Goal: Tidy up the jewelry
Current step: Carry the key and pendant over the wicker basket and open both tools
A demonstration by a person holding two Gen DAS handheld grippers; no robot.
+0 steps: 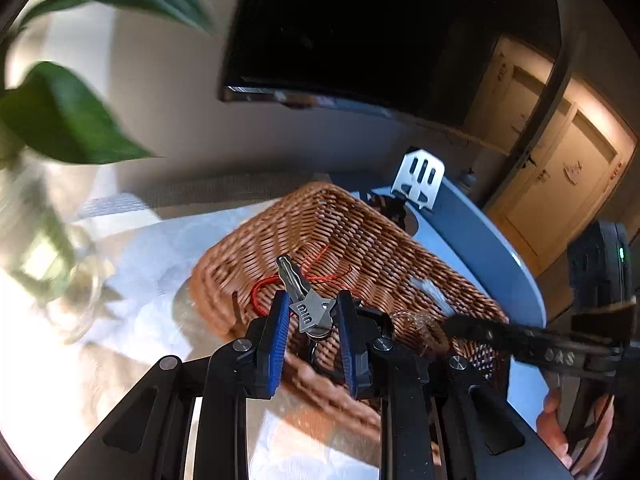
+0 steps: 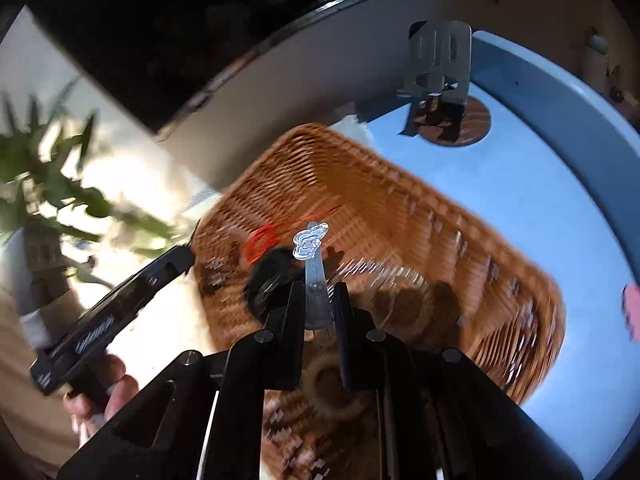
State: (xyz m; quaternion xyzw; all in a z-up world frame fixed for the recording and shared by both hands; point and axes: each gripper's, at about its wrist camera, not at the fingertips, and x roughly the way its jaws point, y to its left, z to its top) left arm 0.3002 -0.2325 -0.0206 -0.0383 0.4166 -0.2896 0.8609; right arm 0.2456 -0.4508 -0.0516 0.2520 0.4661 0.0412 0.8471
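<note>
A brown wicker basket (image 1: 360,236) sits partly on a blue round tray (image 1: 480,240). My left gripper (image 1: 313,312) is shut on a bunch of silver keys (image 1: 308,308) held over the basket. A red cord (image 1: 280,280) lies in the basket behind them. My right gripper (image 2: 318,300) is shut on a clear hair clip (image 2: 314,264) with a wavy translucent end, held over the same basket (image 2: 400,208). The red cord (image 2: 264,240) and a dark item (image 2: 272,276) lie below it. The right gripper also shows in the left wrist view (image 1: 472,328).
A metal slotted stand (image 1: 418,178) on a brown coaster stands on the tray's far side, also seen in the right wrist view (image 2: 440,60). A glass vase (image 1: 48,264) with green leaves (image 1: 60,120) stands left. A dark screen (image 1: 360,32) hangs behind. White cloth (image 1: 152,248) covers the table.
</note>
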